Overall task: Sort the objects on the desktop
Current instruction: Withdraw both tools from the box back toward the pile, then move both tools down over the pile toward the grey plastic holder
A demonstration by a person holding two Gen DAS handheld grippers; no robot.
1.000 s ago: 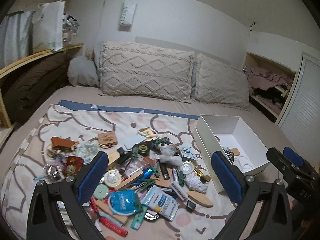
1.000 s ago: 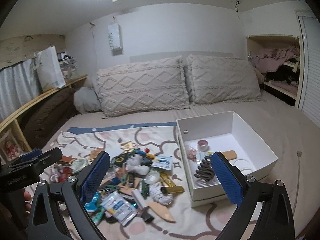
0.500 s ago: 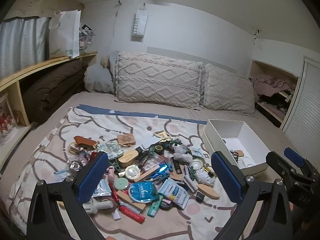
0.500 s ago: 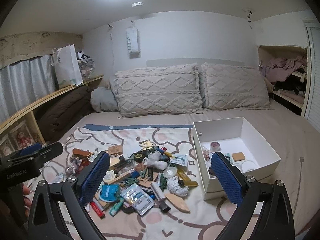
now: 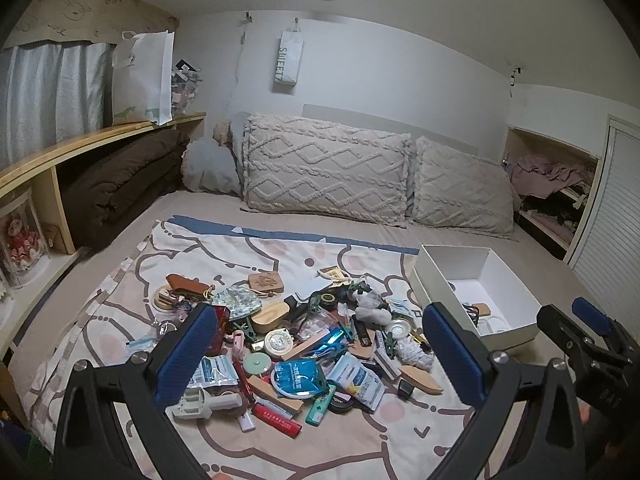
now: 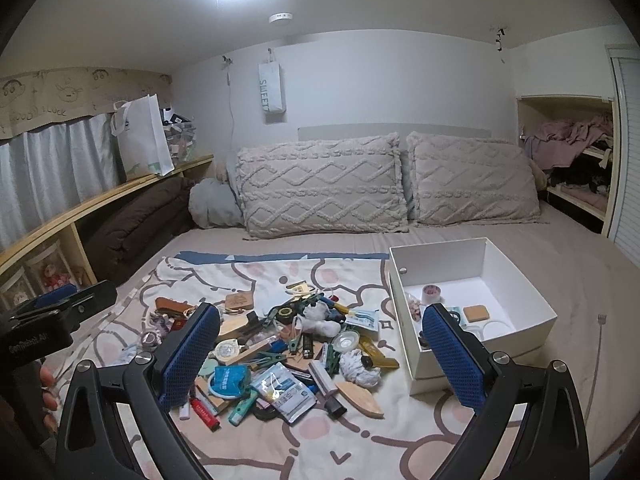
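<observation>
A pile of small objects [image 5: 304, 340] lies on a patterned blanket [image 5: 280, 252] spread over the bed; the same pile [image 6: 288, 344] shows in the right wrist view. To its right stands an open white box [image 6: 516, 276] holding a tape roll, a tan square and a few other small things; the white box [image 5: 516, 284] also shows in the left wrist view. My left gripper [image 5: 320, 352] hangs open above the pile's near side, holding nothing. My right gripper [image 6: 320, 352] is open and empty too, between the pile and the box.
Two knitted pillows [image 6: 320, 184] lean on the headboard. A wooden shelf [image 5: 96, 140] with a white bag runs along the left wall. A closet niche [image 6: 572, 152] with clothes is at the right. Bare sheet [image 6: 592, 280] lies to the right of the box.
Both grippers have pulled back and risen from the bed, so the pile and the box look smaller and farther. Both stay open and empty.
</observation>
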